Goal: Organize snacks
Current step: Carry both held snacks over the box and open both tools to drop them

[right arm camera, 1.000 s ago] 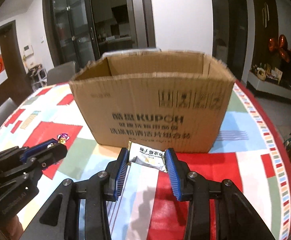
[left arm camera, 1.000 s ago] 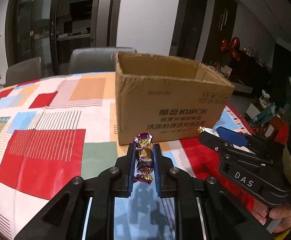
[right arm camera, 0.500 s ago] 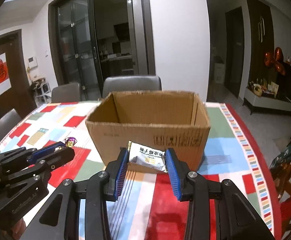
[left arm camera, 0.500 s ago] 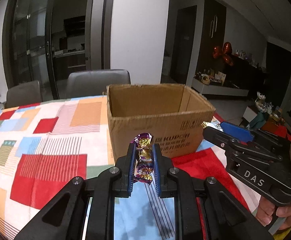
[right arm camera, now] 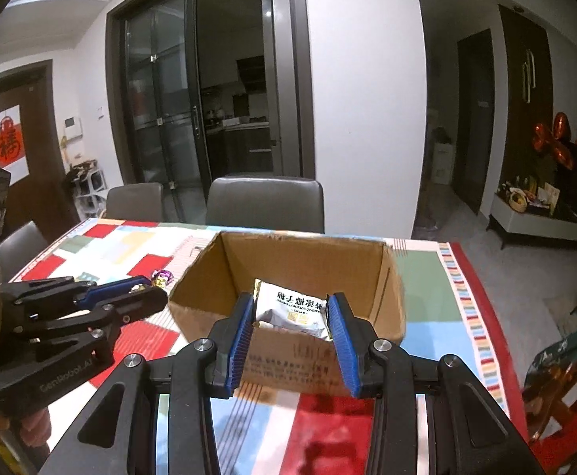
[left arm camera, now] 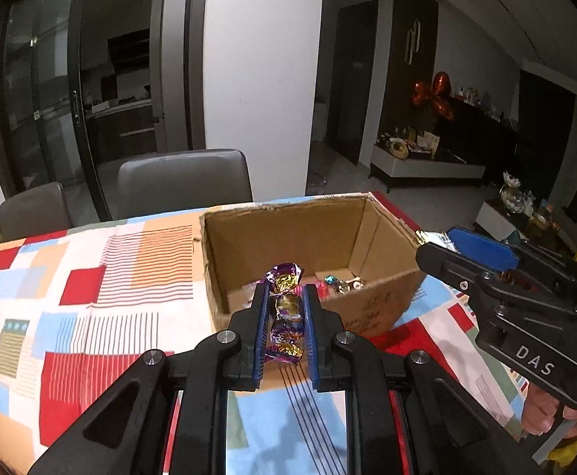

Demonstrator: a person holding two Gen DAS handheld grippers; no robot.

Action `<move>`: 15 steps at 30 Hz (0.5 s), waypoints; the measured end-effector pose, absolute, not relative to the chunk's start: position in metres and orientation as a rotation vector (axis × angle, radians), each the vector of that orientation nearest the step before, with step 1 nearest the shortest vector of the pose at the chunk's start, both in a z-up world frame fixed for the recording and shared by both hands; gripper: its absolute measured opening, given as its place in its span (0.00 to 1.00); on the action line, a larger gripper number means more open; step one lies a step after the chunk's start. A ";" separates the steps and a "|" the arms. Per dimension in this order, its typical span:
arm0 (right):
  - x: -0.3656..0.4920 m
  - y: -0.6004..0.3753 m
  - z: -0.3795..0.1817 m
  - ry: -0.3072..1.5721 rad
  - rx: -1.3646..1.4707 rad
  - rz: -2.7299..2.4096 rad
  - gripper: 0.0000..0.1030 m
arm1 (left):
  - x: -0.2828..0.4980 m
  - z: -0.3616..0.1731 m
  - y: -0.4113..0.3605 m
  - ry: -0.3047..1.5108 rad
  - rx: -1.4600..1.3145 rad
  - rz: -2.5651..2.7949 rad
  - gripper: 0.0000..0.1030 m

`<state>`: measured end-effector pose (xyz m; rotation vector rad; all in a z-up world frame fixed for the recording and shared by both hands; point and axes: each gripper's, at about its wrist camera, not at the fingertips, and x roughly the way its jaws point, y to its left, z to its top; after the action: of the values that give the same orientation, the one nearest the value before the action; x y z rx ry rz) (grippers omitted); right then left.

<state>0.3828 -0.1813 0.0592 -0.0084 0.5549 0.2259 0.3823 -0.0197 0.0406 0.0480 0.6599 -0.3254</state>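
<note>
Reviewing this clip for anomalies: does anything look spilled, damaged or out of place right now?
Nothing stands out. The left gripper is shut on a purple candy, the right gripper on a white snack packet, both near the open cardboard box, which sits upright on the tablecloth with a few sweets inside.

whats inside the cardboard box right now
In the left wrist view, a few small wrapped snacks lie on the floor of the cardboard box. The box's near wall and the held purple candy cover the rest of the floor.
</note>
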 end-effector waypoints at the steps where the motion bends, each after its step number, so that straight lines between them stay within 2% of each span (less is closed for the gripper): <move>1: 0.387 -0.181 0.061 0.557 -0.014 0.232 0.39 | 0.387 0.042 -0.020 0.666 0.046 -0.332 0.17; 11: 0.430 -0.184 0.066 0.580 -0.044 0.222 0.41 | 0.434 0.052 -0.031 0.693 0.034 -0.339 0.18; 12: 0.434 -0.186 0.065 0.586 -0.043 0.214 0.45 | 0.438 0.054 -0.031 0.686 0.029 -0.336 0.28; 13: 0.437 -0.188 0.065 0.594 -0.040 0.203 0.50 | 0.441 0.055 -0.033 0.681 0.026 -0.329 0.42; 14: 0.439 -0.191 0.063 0.601 -0.035 0.194 0.60 | 0.442 0.056 -0.034 0.677 0.024 -0.319 0.45; 15: 0.440 -0.193 0.062 0.602 -0.032 0.179 0.62 | 0.441 0.056 -0.033 0.671 0.019 -0.309 0.46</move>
<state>0.4396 -0.1934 0.0621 -0.0324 0.6018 0.1785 0.4410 -0.0331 0.0558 0.0185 0.6711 -0.3089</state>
